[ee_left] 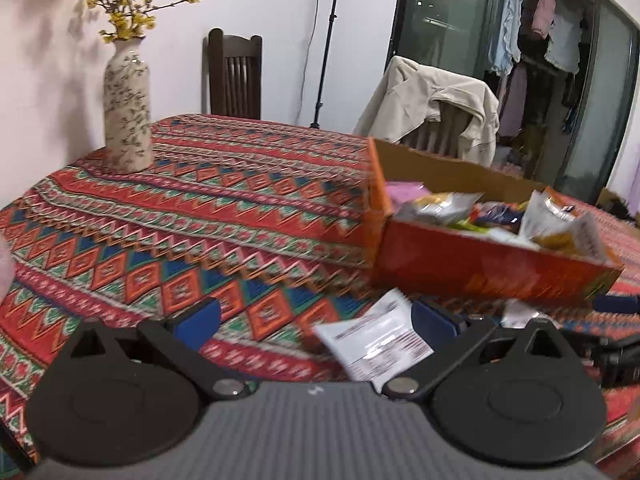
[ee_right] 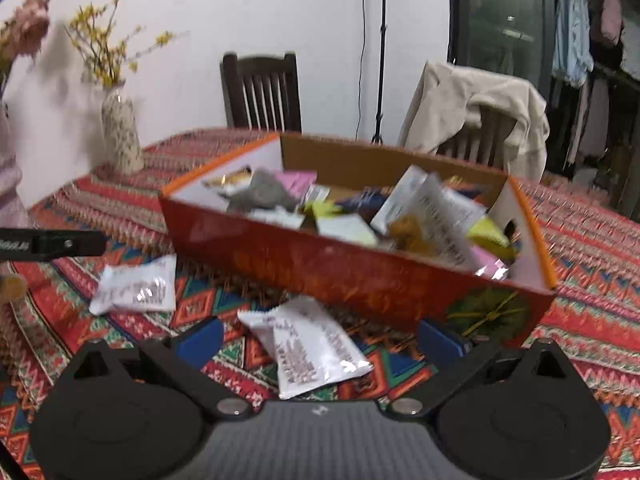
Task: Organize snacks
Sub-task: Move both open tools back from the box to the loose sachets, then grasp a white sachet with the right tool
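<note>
Both grippers hover wide open with nothing in them: the right gripper (ee_right: 320, 340) over a white packet (ee_right: 310, 350) lying loose on the tablecloth (ee_right: 592, 248), the left gripper (ee_left: 316, 320) by another packet (ee_left: 374, 338). Just beyond stands the orange box (ee_right: 340, 276), already heaped with snacks. I'd come down straight, pinch a packet across its middle, then lift it clear of the box's near wall.

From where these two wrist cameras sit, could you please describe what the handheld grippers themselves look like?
Both match. The left gripper and right gripper each have two blue fingertip pads on black angled linkage arms pivoting on silver round fasteners. Two black rounded discs flank a grey ribbed central body bearing a small white mark. No cables or sleeves are visible.
</note>
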`<control>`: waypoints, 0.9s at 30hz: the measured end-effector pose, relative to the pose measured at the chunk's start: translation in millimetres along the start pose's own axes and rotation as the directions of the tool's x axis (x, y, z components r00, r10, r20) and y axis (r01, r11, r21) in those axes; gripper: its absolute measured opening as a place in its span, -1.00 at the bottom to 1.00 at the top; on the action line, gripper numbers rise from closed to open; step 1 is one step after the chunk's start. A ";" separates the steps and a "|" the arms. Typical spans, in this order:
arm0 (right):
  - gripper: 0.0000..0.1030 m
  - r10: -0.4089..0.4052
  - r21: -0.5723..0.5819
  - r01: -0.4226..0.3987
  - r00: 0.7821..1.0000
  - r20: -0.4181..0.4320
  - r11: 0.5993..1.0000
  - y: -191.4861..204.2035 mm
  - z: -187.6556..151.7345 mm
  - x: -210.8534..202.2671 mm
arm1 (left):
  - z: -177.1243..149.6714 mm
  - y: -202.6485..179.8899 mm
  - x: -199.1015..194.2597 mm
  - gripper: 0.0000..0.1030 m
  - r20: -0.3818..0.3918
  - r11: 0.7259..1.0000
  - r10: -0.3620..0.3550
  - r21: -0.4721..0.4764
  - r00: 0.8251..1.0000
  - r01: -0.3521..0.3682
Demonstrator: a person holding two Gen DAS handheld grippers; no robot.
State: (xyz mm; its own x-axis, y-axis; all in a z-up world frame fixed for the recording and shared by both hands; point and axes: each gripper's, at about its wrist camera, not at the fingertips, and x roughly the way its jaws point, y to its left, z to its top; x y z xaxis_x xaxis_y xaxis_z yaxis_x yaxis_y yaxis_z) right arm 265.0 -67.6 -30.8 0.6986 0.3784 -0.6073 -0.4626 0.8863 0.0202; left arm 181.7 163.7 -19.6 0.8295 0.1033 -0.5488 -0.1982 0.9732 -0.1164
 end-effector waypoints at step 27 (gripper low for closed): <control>-0.16 0.071 0.040 -0.070 0.997 -0.024 0.997 -2.9 -8.8 15.3 | -14.2 7.9 11.3 1.00 -0.069 0.996 -0.084 -0.030 0.994 0.082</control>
State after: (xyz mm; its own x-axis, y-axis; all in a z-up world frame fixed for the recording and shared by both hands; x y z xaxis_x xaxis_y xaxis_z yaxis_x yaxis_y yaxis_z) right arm 272.3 -66.7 -47.1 0.6507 0.4340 -0.6231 -0.4881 0.8676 0.0946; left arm 182.2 169.7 -38.4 0.8051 0.0072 -0.5930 -0.1452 0.9719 -0.1854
